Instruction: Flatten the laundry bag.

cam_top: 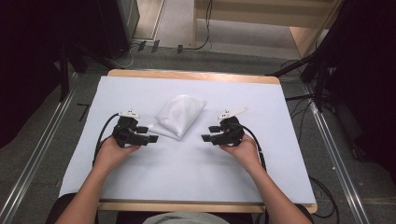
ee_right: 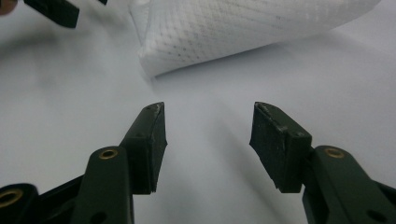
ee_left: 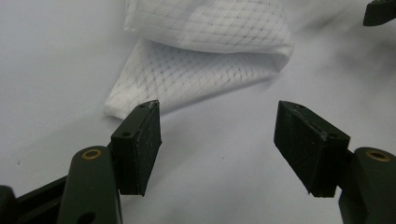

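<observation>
Your soft white mesh bag (cam_top: 180,115) lies folded on the desk (cam_top: 196,163), between your two grippers. Its far part is cut off in both gripper views. Your left gripper (cam_top: 148,134) and right gripper (cam_top: 208,133) have wide jaws, holding nothing.

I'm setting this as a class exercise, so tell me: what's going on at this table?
A person sits at a table covered in white, a gripper in each hand. Between them lies a folded white mesh cloth. The left gripper and right gripper both point at it with jaws open. Neither touches it; the left one is closer, near a corner.
</observation>
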The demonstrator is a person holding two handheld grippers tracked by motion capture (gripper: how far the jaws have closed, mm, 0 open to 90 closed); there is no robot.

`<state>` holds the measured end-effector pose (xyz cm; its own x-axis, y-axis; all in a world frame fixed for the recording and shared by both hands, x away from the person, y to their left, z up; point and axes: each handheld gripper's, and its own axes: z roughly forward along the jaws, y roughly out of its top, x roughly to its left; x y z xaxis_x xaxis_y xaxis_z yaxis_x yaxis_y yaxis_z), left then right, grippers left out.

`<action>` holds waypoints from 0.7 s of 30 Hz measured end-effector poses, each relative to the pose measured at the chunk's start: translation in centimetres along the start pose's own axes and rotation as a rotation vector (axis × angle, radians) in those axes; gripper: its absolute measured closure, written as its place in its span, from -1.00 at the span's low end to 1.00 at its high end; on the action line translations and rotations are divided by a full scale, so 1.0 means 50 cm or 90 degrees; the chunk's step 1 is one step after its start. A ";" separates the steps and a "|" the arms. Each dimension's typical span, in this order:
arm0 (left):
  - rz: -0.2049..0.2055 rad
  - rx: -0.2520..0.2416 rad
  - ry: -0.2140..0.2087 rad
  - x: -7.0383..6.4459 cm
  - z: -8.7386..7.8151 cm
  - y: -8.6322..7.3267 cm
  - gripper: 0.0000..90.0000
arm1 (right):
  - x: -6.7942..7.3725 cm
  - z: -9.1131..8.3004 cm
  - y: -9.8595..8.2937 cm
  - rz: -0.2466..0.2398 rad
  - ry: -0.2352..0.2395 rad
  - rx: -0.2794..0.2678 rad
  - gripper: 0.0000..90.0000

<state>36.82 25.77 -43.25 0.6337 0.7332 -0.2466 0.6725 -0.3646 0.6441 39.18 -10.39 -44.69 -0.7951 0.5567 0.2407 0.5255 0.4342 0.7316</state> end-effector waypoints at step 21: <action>-0.011 0.005 -0.016 0.013 0.000 0.011 -0.06 | 0.034 -0.017 -0.001 0.039 -0.017 0.006 0.14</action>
<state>37.62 26.05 -43.07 0.6309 0.7249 -0.2765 0.6867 -0.3559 0.6338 37.57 -10.07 -43.78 -0.7537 0.6003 0.2677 0.5755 0.4061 0.7098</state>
